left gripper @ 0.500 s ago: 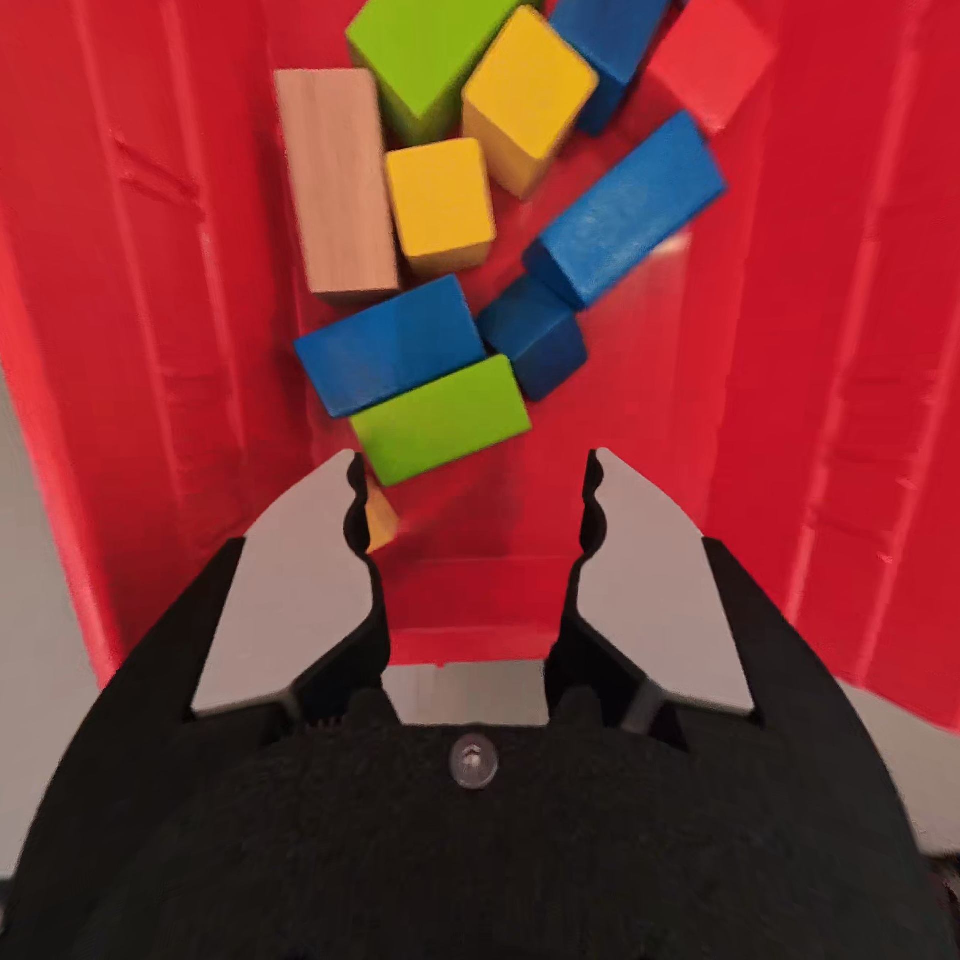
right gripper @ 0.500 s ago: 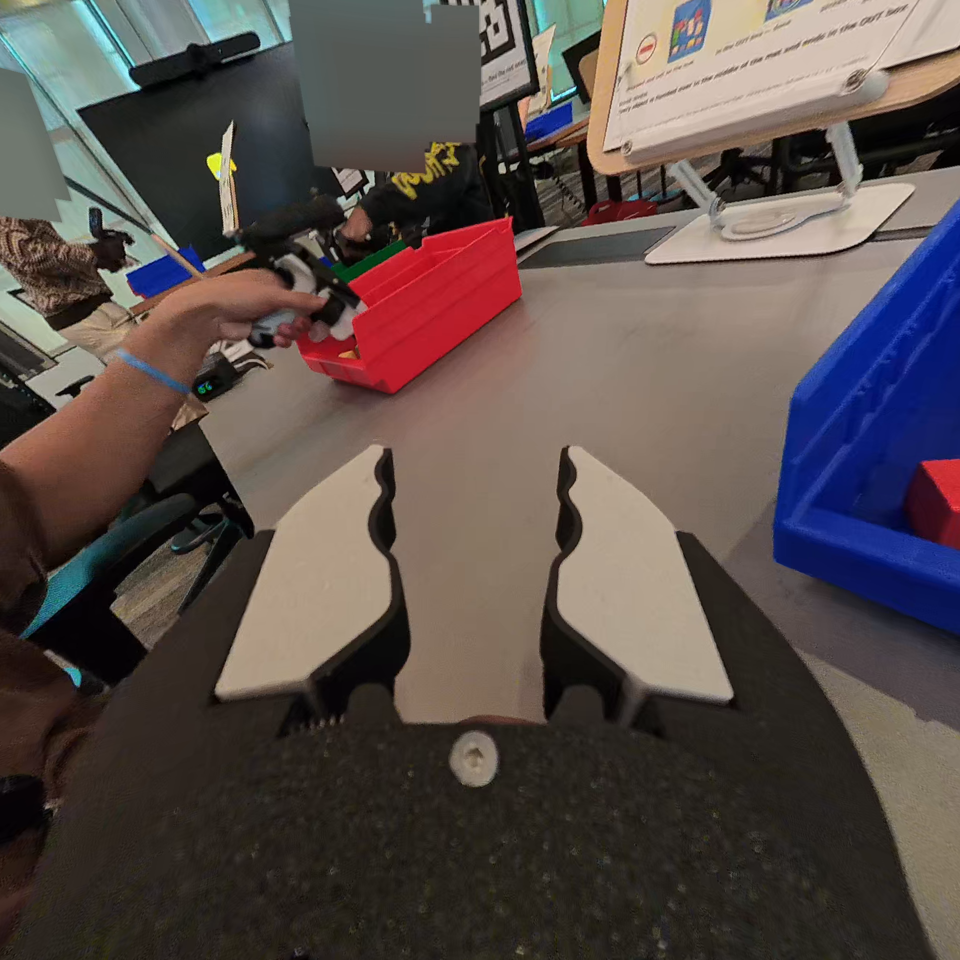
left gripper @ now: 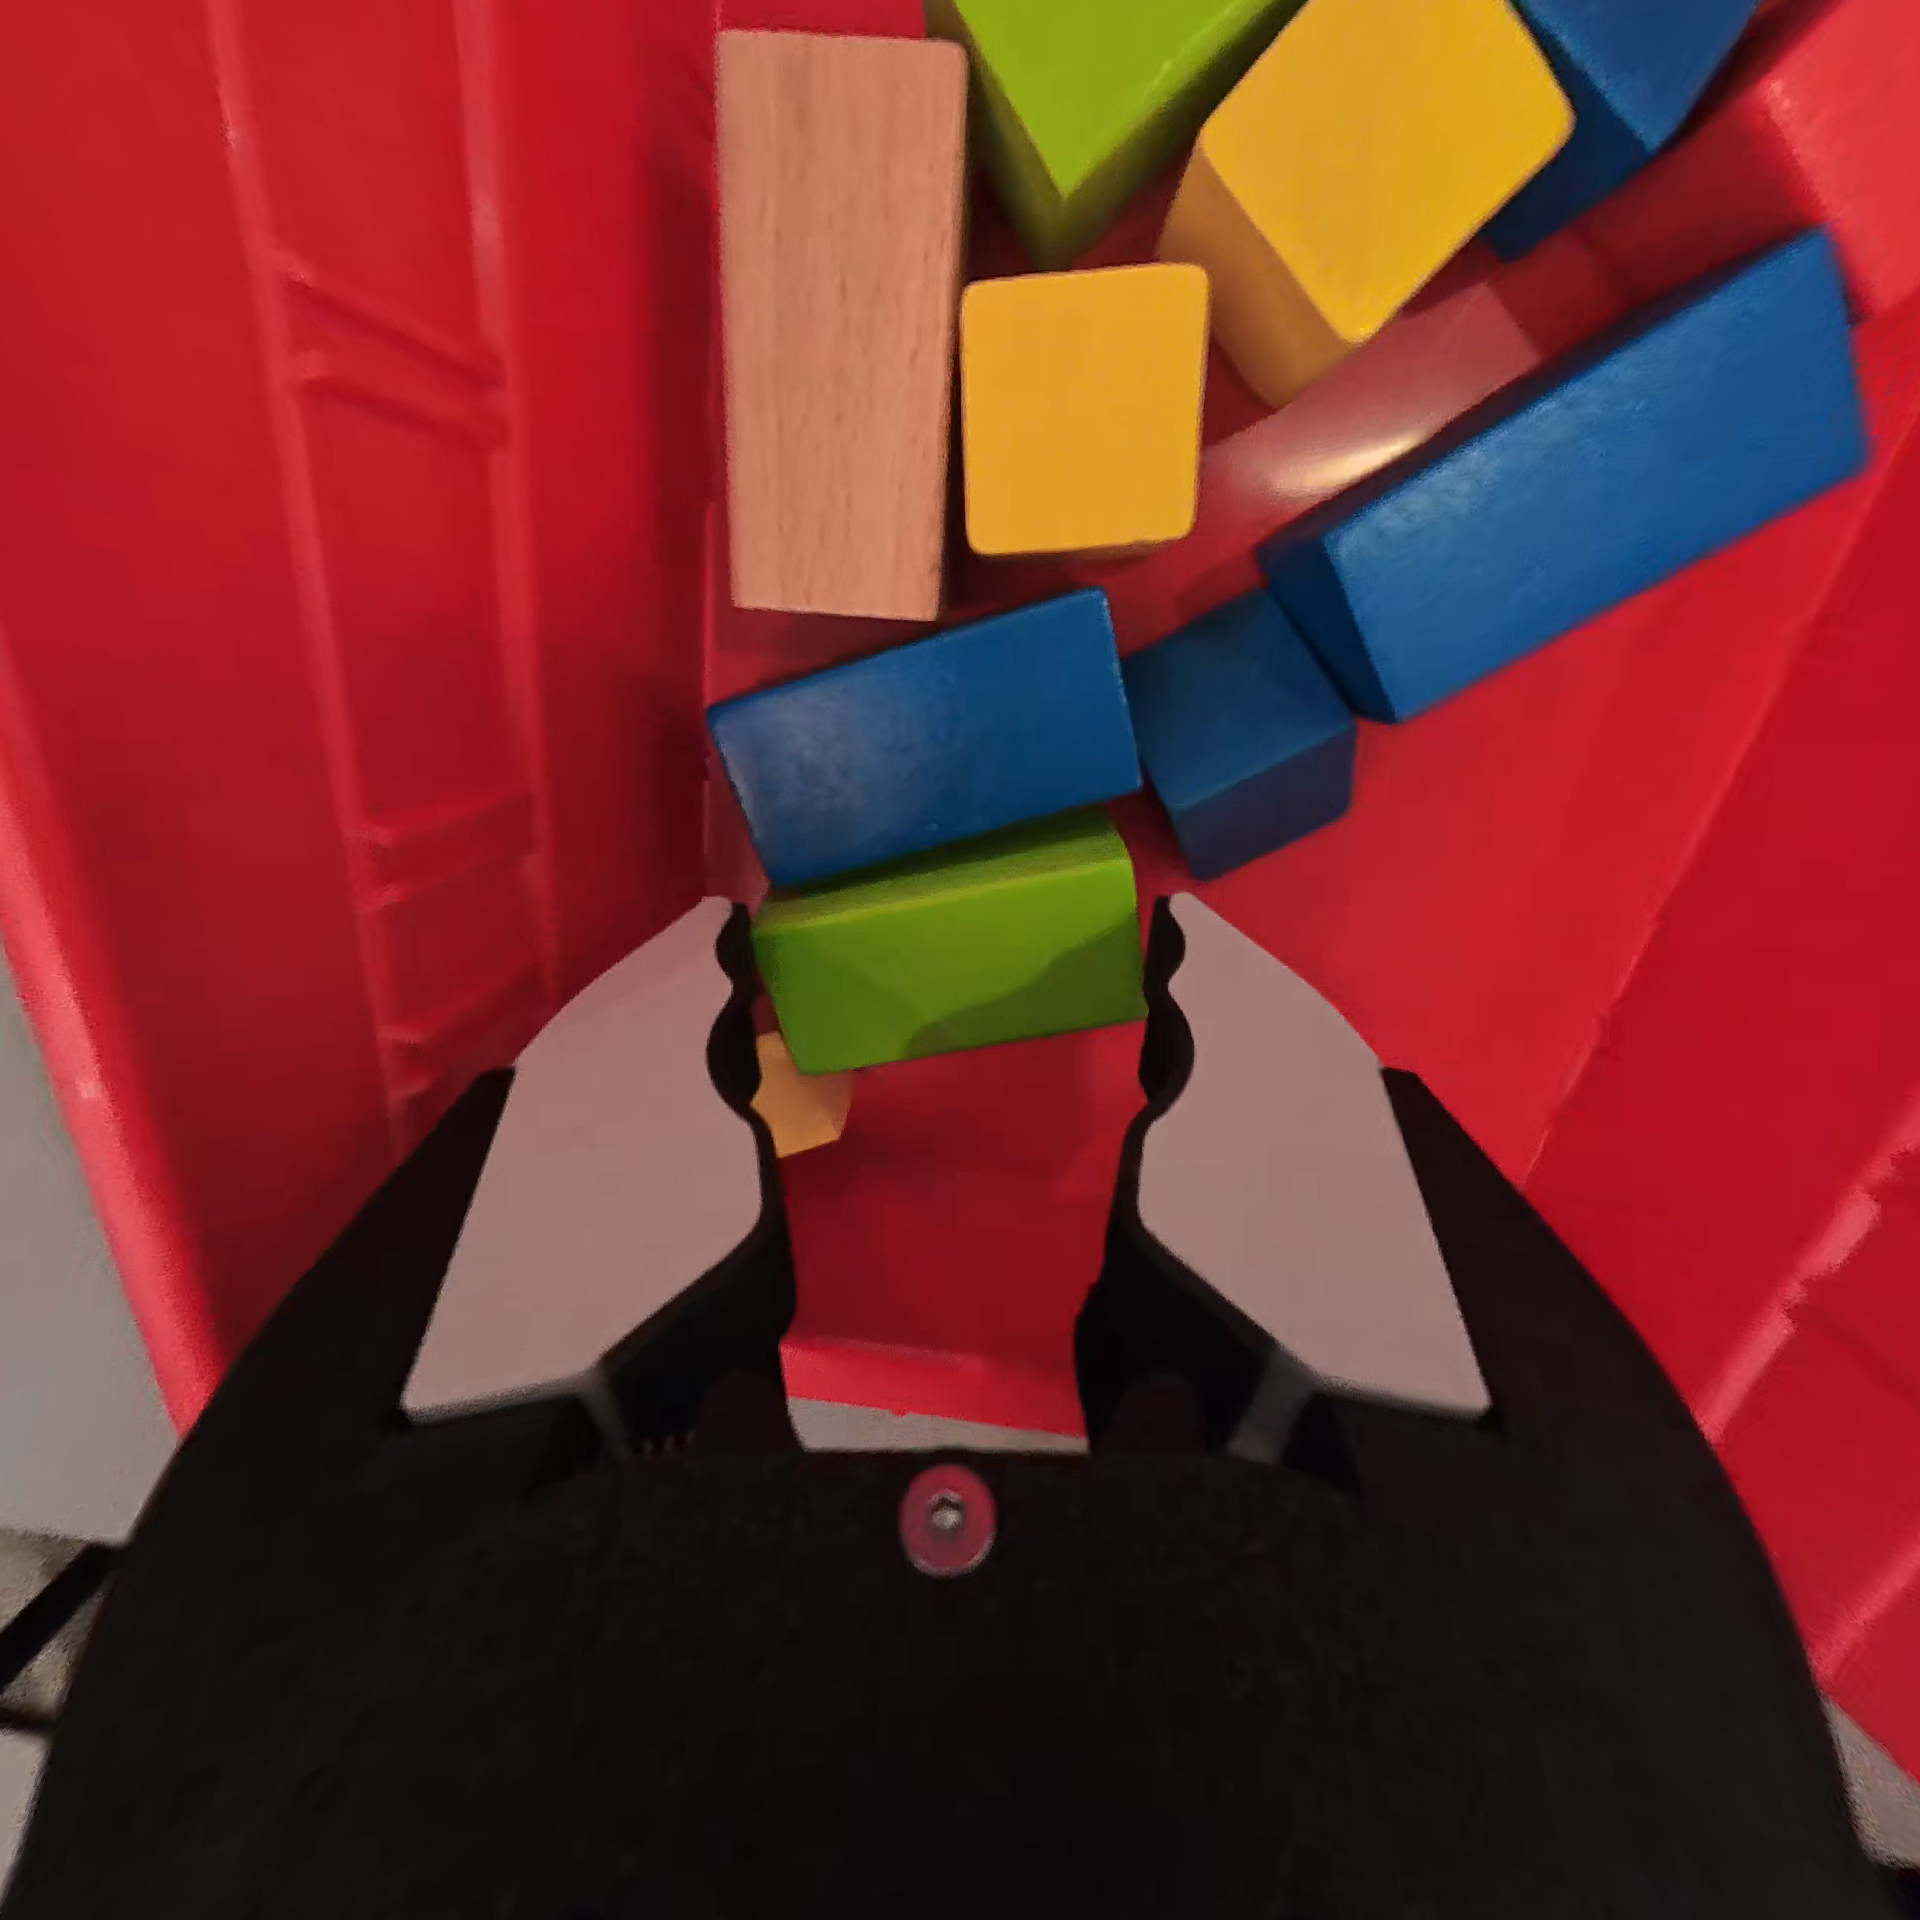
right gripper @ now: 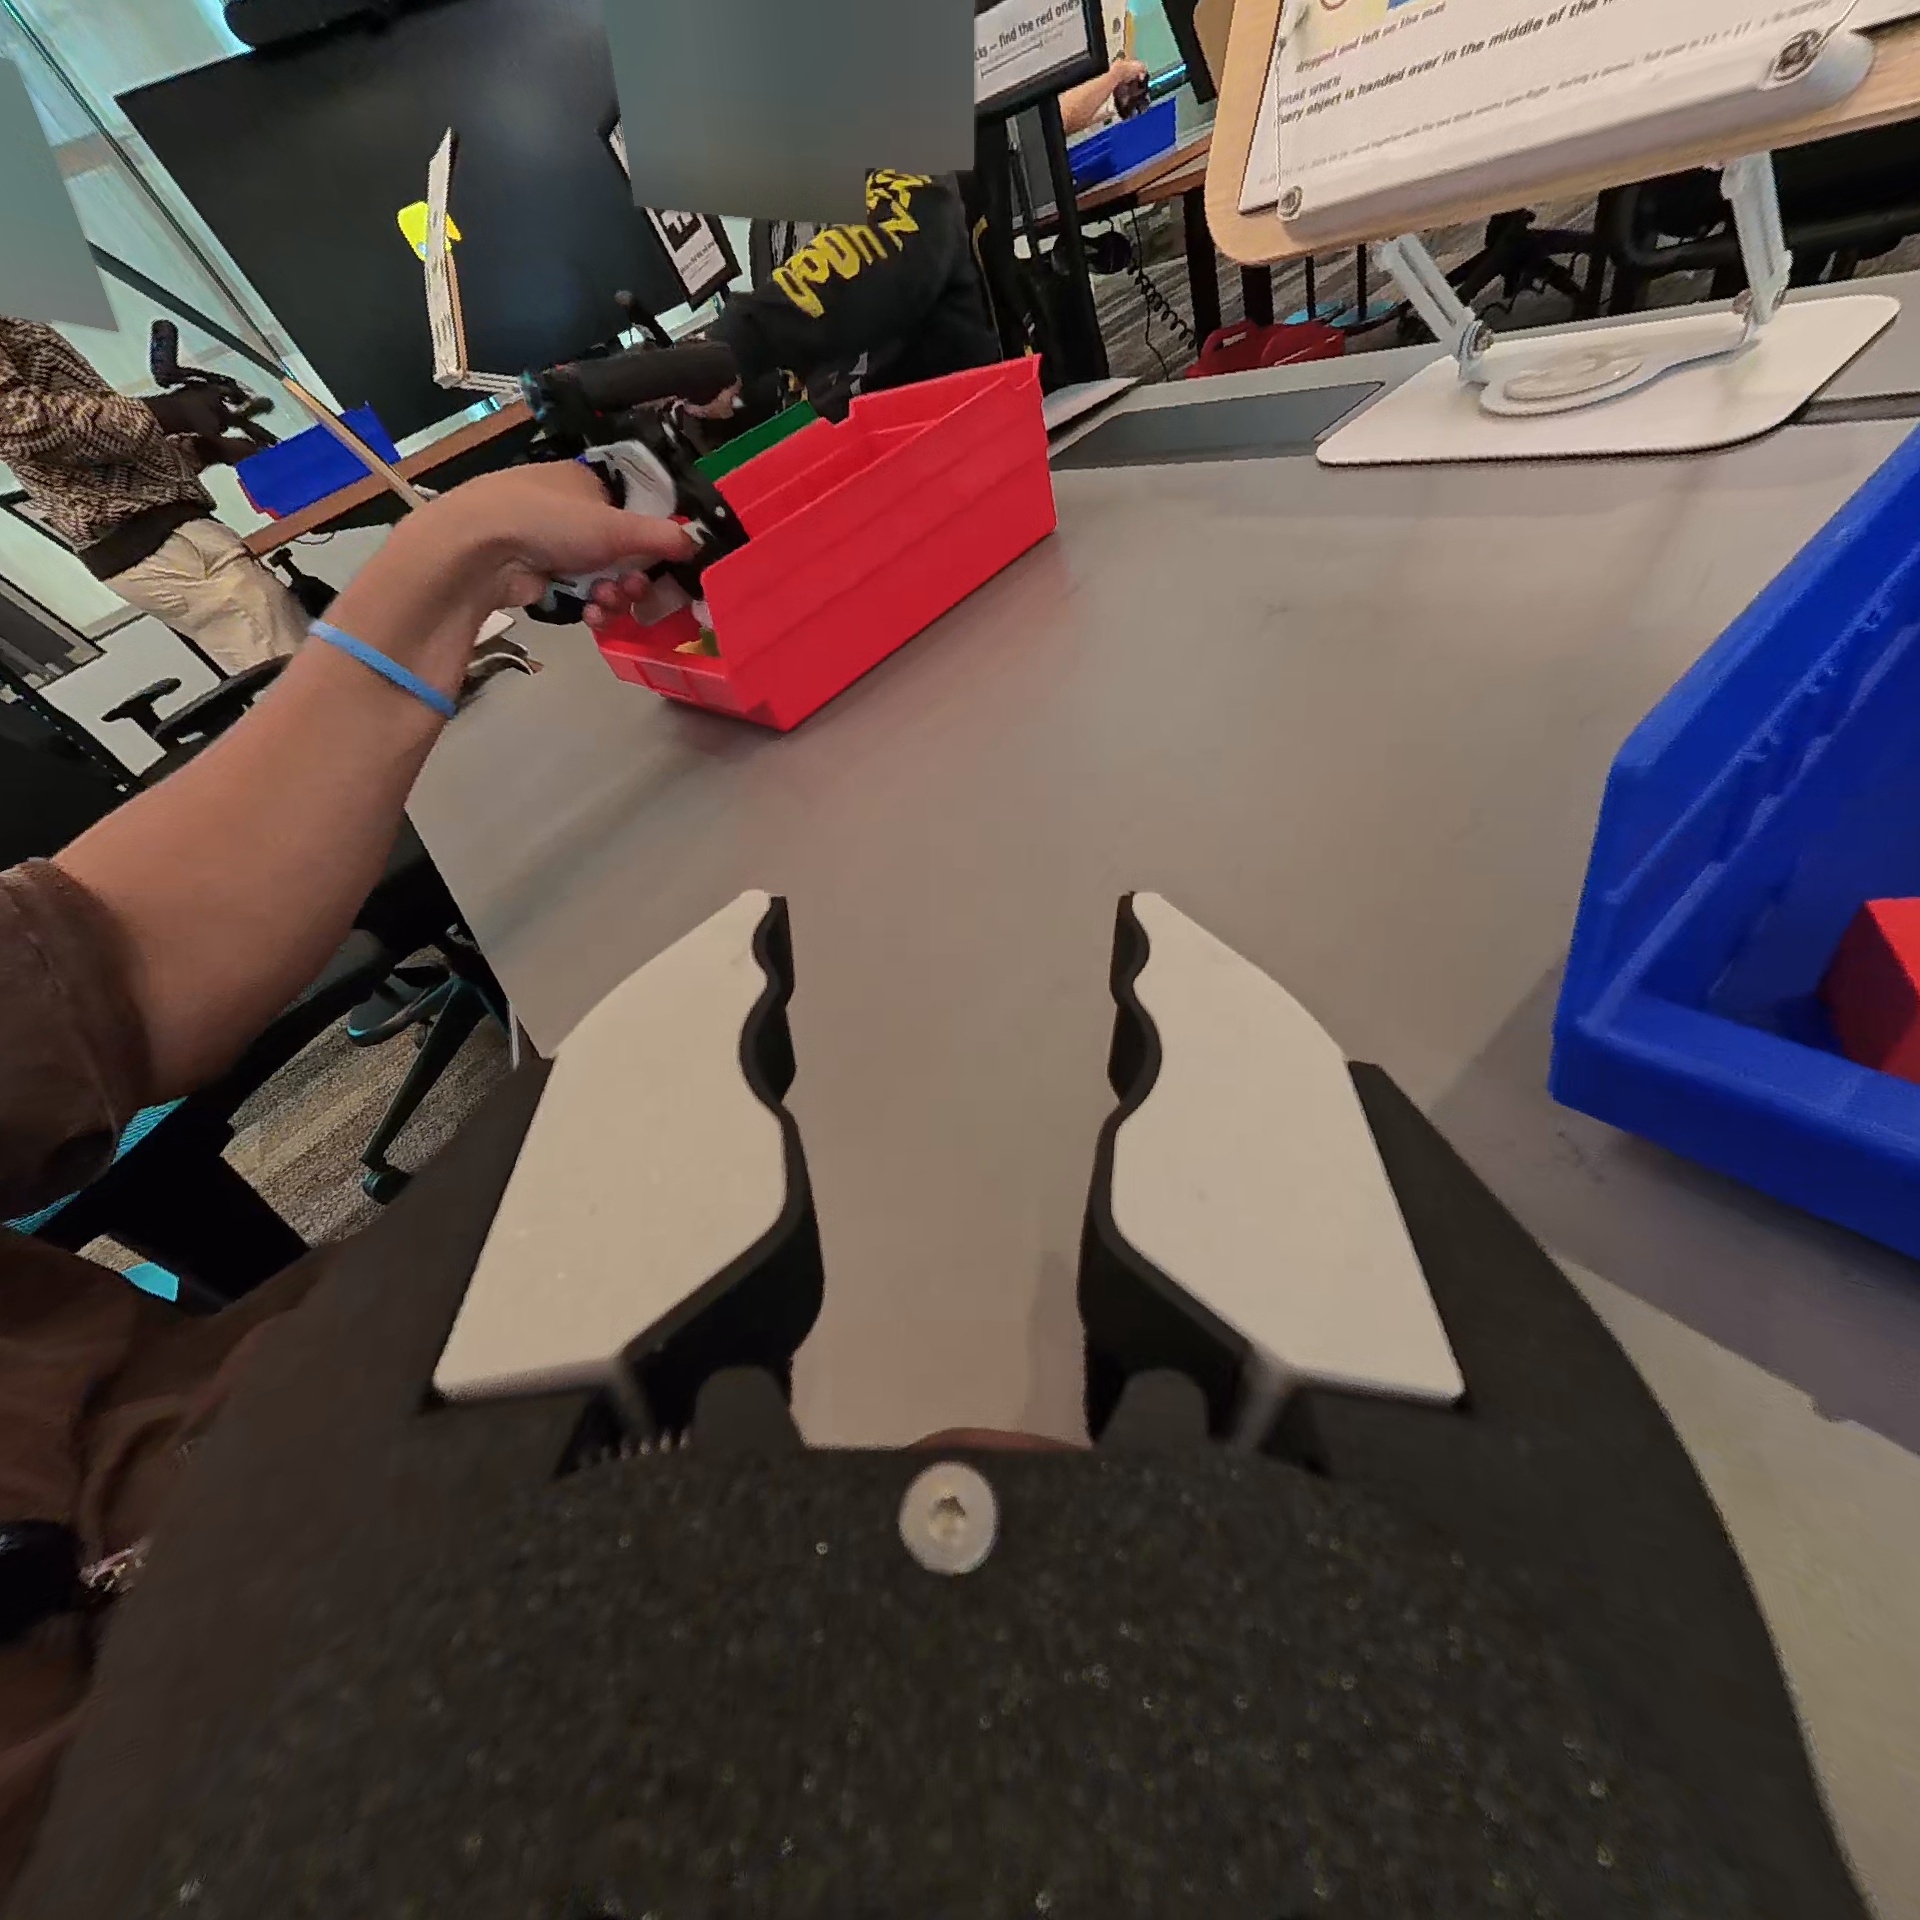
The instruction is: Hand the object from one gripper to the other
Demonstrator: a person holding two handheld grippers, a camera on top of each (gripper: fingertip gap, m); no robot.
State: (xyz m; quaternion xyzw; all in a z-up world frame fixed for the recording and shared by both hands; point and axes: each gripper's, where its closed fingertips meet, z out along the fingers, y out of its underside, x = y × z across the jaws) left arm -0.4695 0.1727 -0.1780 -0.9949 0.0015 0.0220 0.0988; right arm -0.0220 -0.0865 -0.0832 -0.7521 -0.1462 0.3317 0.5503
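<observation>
We see the left tool (left gripper: 948, 940) now deeper in the red bin (left gripper: 416, 623) than half a second ago, spread wide around the green block (left gripper: 951, 951), long axis crosswise, without visibly gripping it, while the right tool (right gripper: 951, 935) hangs agape and empty over the grey worktop (right gripper: 1247, 779).

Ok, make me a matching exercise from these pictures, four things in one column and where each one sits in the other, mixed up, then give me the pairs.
Things:
1. green block
2. red block
3. wooden block
4. right tongs

Places:
A. inside the blue bin
B. over bare grey table, open and holding nothing
C. between the tips of the open left tongs
D. in the red bin, beside a yellow block

Pairs: 1-C, 2-A, 3-D, 4-B
</observation>
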